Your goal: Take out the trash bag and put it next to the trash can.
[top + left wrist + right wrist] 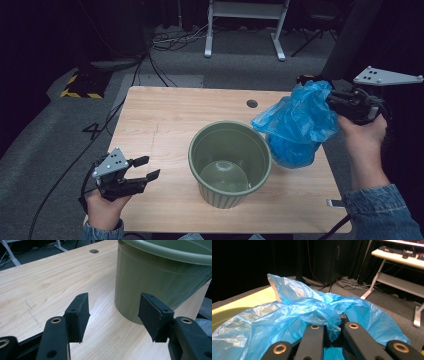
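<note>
Blue bag [294,315] folds are covering the right gripper [334,326] jaw tips, and the frame's bottom edge is cutting off the bag. The green bin [160,282] is running past the left gripper view's top and right edges.

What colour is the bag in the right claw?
Blue, translucent; the bag shows best in the right gripper view.

bucket [230,162] on table [155,120], bag [297,125] right

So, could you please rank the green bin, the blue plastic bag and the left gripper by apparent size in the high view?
1. green bin
2. blue plastic bag, nearly as large, crumpled and held up nearer the camera, so unsure
3. left gripper
</note>
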The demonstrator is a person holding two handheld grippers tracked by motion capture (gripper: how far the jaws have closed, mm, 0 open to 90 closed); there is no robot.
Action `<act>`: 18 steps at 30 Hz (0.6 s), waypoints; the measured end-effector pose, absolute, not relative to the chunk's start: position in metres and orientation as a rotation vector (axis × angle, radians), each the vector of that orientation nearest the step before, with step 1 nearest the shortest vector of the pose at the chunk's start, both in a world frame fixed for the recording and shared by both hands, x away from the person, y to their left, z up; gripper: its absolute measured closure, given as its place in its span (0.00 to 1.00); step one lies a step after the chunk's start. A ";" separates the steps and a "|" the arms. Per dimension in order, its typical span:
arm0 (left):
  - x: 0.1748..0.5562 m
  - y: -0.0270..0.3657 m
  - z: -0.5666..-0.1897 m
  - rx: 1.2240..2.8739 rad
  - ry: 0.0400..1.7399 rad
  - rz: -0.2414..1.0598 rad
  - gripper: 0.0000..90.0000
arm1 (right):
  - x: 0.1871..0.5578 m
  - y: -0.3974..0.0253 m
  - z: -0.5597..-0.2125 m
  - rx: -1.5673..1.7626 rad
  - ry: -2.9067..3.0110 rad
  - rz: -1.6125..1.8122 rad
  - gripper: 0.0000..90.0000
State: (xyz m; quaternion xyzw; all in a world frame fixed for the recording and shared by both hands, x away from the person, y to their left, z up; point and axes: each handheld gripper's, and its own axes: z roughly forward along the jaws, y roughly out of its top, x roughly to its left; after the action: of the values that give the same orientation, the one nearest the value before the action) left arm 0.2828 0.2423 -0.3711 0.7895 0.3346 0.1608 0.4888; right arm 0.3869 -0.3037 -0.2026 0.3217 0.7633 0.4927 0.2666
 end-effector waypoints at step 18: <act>0.277 0.249 -0.373 1.912 0.836 0.392 0.46 | 0.419 -0.311 -0.270 1.034 2.103 1.275 0.99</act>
State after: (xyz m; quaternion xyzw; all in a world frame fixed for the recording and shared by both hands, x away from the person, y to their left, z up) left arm 0.2775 0.2492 -0.3728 0.7864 0.3436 0.1613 0.4873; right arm 0.4191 -0.3106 -0.2696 0.3767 0.7662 0.4647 0.2348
